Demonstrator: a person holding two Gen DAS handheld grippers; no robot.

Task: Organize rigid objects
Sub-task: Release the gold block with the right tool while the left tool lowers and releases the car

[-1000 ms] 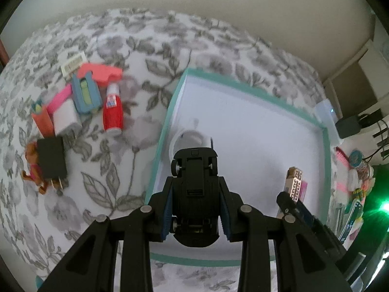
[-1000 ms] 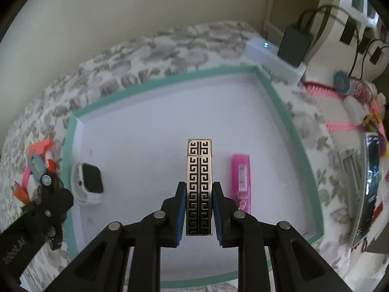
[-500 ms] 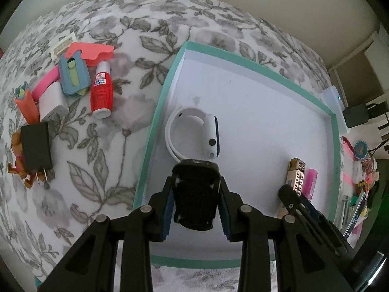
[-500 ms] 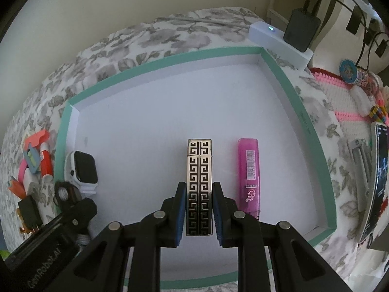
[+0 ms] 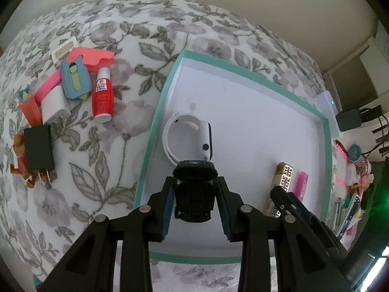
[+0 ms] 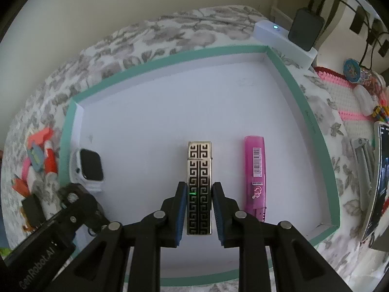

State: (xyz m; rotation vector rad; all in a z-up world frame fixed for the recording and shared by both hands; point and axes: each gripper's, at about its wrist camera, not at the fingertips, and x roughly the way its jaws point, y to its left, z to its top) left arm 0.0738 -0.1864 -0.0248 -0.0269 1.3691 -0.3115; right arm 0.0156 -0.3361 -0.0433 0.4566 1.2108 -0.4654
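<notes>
My left gripper [image 5: 195,180] is shut on a black toy car [image 5: 194,196], held low over the white floor of a teal-rimmed tray [image 5: 155,121]. A white smartwatch [image 5: 194,141] lies just beyond the car near the tray's left wall. My right gripper [image 6: 199,186] is shut on a slim lighter with a black key pattern [image 6: 199,160]. The lighter runs parallel to a pink highlighter [image 6: 255,170], which lies on the tray floor to its right. I cannot tell whether the lighter touches the floor. The left gripper's body [image 6: 73,199] shows at lower left in the right wrist view.
On the floral cloth left of the tray lie a red glue bottle [image 5: 103,97], a white charger [image 5: 54,107], a black adapter [image 5: 39,148], a coral card [image 5: 92,57] and other small items. A white power strip [image 6: 279,36], a pink mat [image 6: 347,104] and a phone [image 6: 380,177] sit right of the tray.
In the left wrist view the car has tipped and drawn back from the watch, which now shows whole. The right gripper and the lighter have stayed put.
</notes>
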